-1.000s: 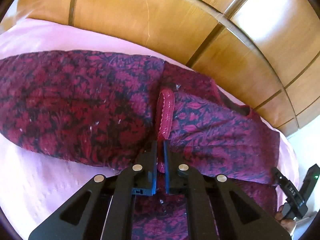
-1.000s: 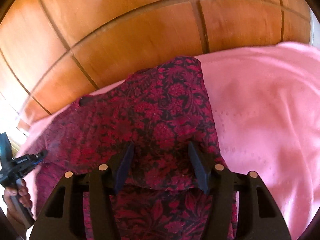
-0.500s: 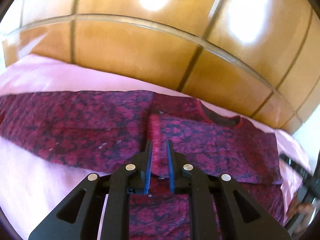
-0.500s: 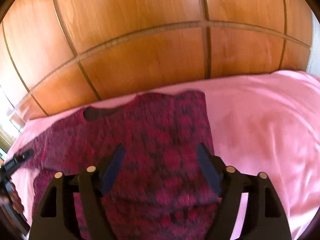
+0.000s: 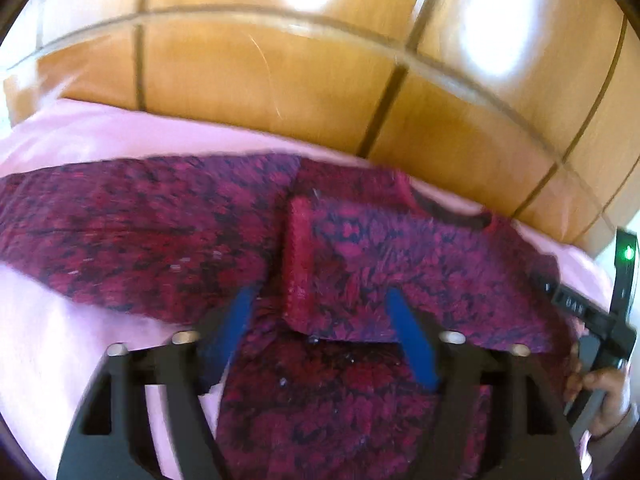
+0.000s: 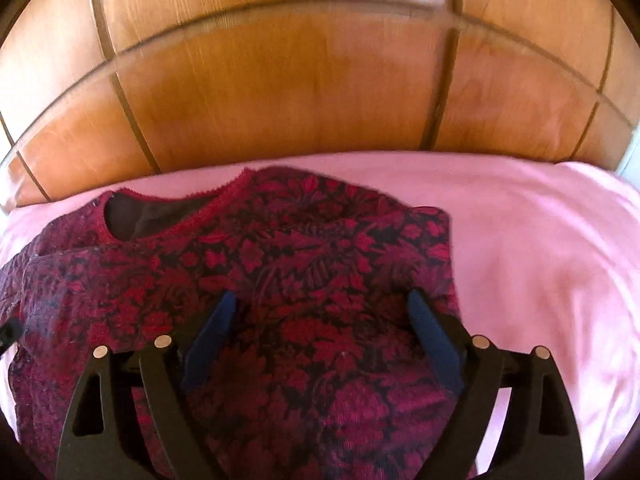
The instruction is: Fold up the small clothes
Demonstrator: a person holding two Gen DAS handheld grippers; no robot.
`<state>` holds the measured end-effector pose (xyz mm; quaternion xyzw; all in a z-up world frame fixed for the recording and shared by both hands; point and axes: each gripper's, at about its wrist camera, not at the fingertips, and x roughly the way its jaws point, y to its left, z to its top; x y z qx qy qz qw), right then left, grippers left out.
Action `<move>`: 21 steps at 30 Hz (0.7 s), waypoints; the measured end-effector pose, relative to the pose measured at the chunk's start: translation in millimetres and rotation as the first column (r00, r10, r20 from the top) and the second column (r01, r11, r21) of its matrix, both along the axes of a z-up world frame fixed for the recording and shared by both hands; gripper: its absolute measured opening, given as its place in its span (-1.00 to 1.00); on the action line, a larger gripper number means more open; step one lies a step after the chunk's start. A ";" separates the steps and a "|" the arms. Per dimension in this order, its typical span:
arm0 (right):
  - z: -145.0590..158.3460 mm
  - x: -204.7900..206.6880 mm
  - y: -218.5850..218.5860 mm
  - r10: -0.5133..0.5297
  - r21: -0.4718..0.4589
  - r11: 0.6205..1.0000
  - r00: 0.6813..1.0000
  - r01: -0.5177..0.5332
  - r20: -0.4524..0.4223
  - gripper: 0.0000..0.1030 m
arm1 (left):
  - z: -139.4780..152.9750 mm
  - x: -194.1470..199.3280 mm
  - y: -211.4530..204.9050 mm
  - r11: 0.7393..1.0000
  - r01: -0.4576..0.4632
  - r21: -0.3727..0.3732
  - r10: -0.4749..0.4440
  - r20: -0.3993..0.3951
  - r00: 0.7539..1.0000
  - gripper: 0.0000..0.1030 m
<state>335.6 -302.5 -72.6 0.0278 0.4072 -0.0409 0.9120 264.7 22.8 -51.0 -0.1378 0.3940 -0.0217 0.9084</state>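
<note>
Left wrist: L gripper jaws just spread wide, off sweater cuff; R gripper widening, empty.

You have very little to read here. The only lettering sits on the black body of the right gripper, off to the right of your left tongs — small pale characters that look like "DAS", though blur makes them uncertain. Just above them, on the same black body, a small green light glows — a sign rather than text. In the right wrist view, ahead of and around those tongs, you have no label, brand or number to read.
</note>
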 end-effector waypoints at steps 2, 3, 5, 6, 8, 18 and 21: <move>14.4 -23.9 4.5 0.015 0.017 1.000 0.998 -0.017 0.065 0.82 | 4.2 -11.2 7.6 1.000 -0.010 -0.021 0.011 0.004 1.000 0.40; 18.0 -35.0 7.5 0.025 0.028 0.999 0.997 -0.027 0.073 0.83 | 4.7 -15.7 11.5 0.999 -0.024 -0.033 0.024 0.003 1.000 0.40; 19.6 -55.8 12.2 0.048 0.058 0.997 0.997 -0.052 0.068 0.83 | 5.3 -25.7 21.7 0.997 -0.044 -0.066 0.044 -0.001 0.999 0.40; 19.1 -62.4 14.3 0.055 0.067 0.996 0.996 -0.059 0.064 0.84 | 4.8 -31.8 29.0 0.995 -0.059 -0.083 0.058 -0.004 0.998 0.40; 14.6 -82.7 22.2 0.086 0.078 0.993 0.996 -0.089 0.036 0.84 | 2.5 -45.2 47.4 0.988 -0.099 -0.117 0.098 -0.015 0.995 0.40; -22.6 -120.3 56.8 0.130 0.022 0.991 0.991 -0.129 -0.038 0.91 | -22.7 -93.7 209.6 0.828 -0.409 -0.383 0.397 -0.114 0.911 0.12; -25.9 -119.3 58.8 0.126 0.010 0.992 0.991 -0.126 -0.044 0.93 | -29.7 -98.7 258.2 0.740 -0.496 -0.454 0.487 -0.147 0.861 0.01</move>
